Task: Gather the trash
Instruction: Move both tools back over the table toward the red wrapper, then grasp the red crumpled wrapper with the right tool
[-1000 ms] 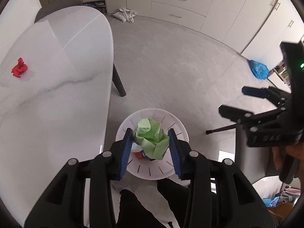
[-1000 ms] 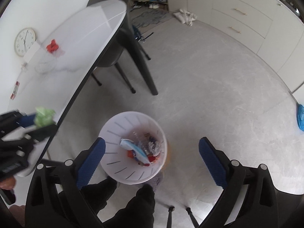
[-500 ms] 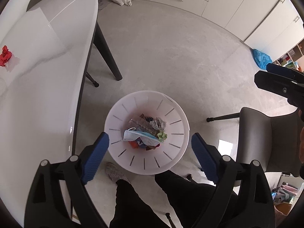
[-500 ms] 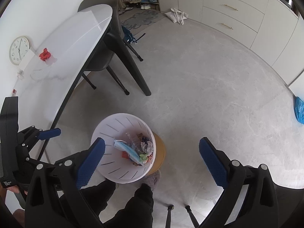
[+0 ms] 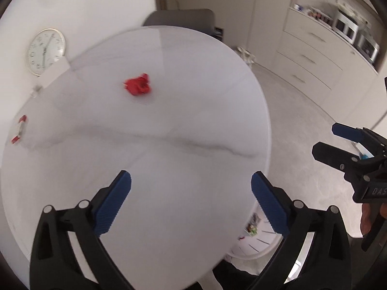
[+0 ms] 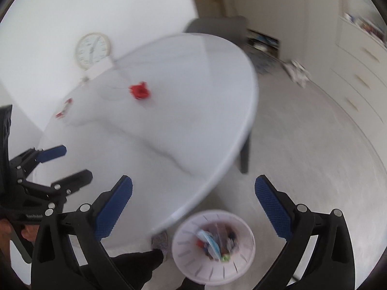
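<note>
The left tongs [image 5: 191, 200] hang over the near part of the white marble-patterned desk [image 5: 169, 145], their blue pads [image 5: 112, 205] far apart and opening, with nothing between them. The right tongs [image 6: 193, 207] also stand wide and empty, poised above the desk's near edge with the floor showing under the right-hand pad. Each pair shows at the edge of the other's view, the left tongs over the desk's near left part, the right tongs off its right side above the floor; a hand [image 6: 29, 232] grips the left handle.

On the floor just off the desk's near edge stands the white slotted waste basket [image 6: 186, 249], partly tucked under the rim in the left view. It holds mixed trash, among it a blue-and-white wrapper [image 6: 210, 239] and a small green scrap [image 6: 226, 257]; the rest is too blurred to name. A dark-clothed leg and a grey shoe [image 6: 160, 240] sit beside the basket, at the desk's edge.

Farther in, past the grey vein across the desk's middle, lies a crumpled red paper ball [image 5: 137, 85], alone and well apart from both tongs. Toward the desk's left edge lies a small red-and-white item [image 5: 19, 129], unclear in the blur. At the desk's far left, against the wall, leans a round white clock [image 5: 45, 52]. Behind the desk's far end stands a grey chair [image 5: 179, 20], and beyond it cream drawers [image 5: 312, 58].
</note>
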Tool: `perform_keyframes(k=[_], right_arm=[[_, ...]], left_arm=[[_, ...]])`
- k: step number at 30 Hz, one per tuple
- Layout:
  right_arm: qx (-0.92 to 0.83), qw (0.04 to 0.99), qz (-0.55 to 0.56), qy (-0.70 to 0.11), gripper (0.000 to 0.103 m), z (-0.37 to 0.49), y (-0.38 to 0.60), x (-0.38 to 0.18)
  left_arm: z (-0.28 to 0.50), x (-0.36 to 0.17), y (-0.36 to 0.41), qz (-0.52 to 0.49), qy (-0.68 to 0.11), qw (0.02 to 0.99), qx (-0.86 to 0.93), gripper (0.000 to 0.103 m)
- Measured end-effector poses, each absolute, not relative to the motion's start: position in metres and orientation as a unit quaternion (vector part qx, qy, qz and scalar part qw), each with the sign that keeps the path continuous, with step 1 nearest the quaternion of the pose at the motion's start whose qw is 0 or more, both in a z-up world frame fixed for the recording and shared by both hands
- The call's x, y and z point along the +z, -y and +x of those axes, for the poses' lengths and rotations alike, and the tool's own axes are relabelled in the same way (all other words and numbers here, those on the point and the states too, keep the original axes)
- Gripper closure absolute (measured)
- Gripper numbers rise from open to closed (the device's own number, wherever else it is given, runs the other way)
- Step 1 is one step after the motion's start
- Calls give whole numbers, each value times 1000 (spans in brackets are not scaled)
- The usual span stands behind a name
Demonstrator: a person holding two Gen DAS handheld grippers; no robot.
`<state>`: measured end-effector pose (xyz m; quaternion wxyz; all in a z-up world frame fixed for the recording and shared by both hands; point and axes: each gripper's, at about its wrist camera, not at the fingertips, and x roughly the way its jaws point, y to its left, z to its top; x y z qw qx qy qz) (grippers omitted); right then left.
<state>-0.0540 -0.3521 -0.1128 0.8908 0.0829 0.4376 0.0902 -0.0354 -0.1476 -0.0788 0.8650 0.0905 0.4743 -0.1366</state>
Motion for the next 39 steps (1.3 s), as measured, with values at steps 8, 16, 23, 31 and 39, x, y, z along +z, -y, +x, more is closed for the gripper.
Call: perform_keyframes(k=[8, 16, 23, 31, 39], right_arm=[[135, 885, 64, -440, 3, 97, 223, -120], [54, 874, 76, -477, 3, 232, 153, -187], [10, 861, 50, -506, 25, 268, 135, -219], [14, 858, 27, -512, 47, 270, 129, -223], [35, 860, 17, -509, 50, 274, 115, -212]], left_arm=[[67, -71, 27, 45, -462, 885, -48, 8], [163, -109, -55, 51, -473, 877, -62, 8], [209, -135, -72, 44, -489, 866, -90, 8], [217, -138, -73, 40, -493, 865, -89, 8], [215, -132, -82, 26, -492, 868, -70, 8]])
